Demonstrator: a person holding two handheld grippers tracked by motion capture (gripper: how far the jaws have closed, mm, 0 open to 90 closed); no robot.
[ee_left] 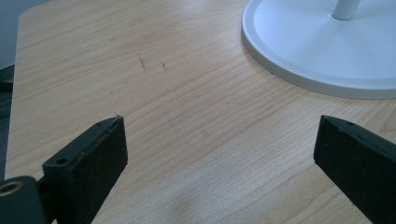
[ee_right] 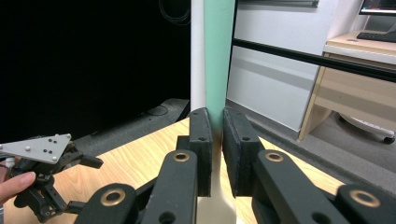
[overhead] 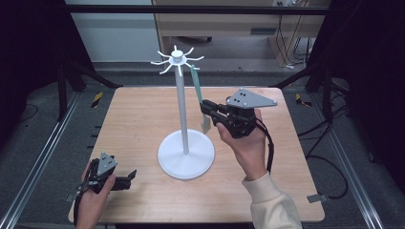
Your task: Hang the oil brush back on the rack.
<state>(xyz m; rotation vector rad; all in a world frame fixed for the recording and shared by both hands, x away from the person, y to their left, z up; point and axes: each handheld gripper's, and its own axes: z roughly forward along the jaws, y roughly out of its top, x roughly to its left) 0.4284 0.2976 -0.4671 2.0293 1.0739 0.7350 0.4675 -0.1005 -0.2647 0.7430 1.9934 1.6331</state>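
- No brand, label or writing can be read on any thing here.
- The left gripper (overhead: 128, 177) rests low on the pale wood desk (overhead: 138, 114), its fingers wide apart with nothing between them.
- The right gripper (overhead: 206, 108) has its fingers closed on the green-handled spatula (overhead: 197, 86), which hangs from the white hook stand (overhead: 181, 100) at the desk's middle.
- Behind are grey floor, dark frame bars and a wooden cabinet (overhead: 219, 21).
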